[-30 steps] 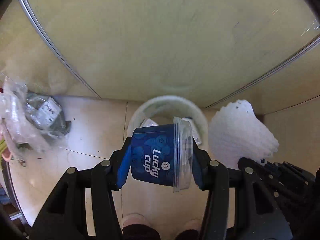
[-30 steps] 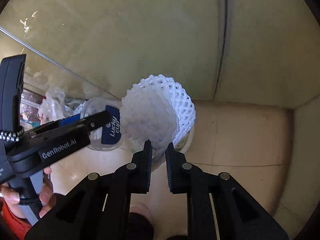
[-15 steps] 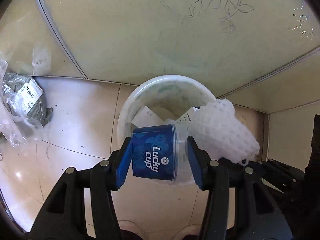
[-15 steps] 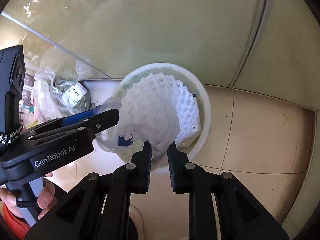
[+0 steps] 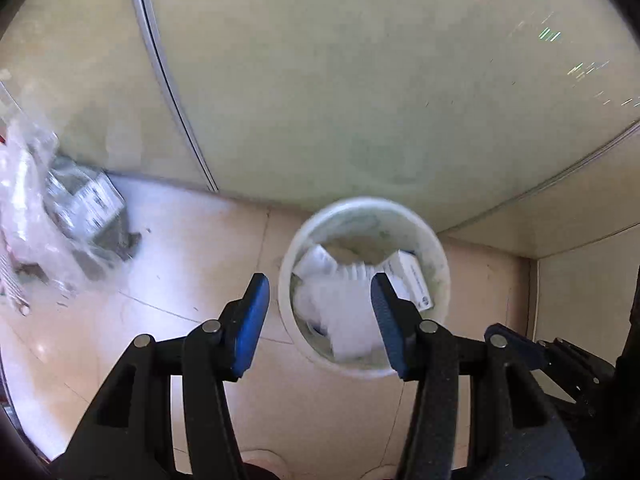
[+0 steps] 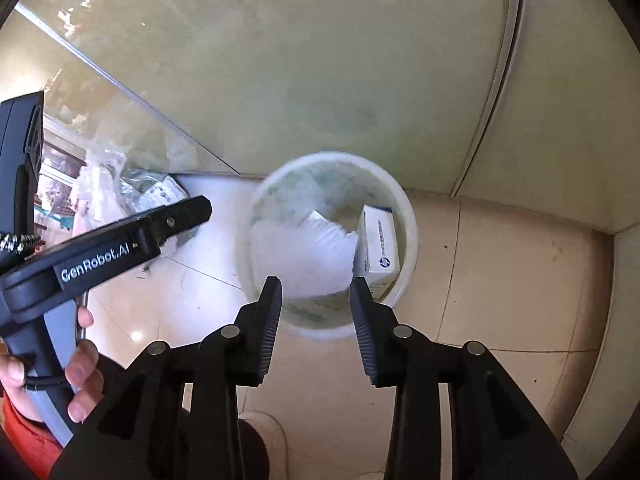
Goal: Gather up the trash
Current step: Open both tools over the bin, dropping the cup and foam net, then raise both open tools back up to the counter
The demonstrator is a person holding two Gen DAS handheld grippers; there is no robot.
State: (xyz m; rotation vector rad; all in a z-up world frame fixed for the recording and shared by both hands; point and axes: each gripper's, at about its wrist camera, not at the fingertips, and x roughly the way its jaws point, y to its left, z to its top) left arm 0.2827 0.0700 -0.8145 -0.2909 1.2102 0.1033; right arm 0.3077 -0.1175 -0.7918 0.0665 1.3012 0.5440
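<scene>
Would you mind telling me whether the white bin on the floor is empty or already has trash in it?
It holds trash: the white bin contains white foam netting and a small white box.

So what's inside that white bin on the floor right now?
In the white bin a blurred white foam net fills the middle, and a white printed box leans against its wall. Whatever lies beneath the foam, including the bin's bottom, is covered from view.

Left gripper (image 5: pixel 318 314) agape, right gripper (image 6: pixel 316 312) opening
</scene>
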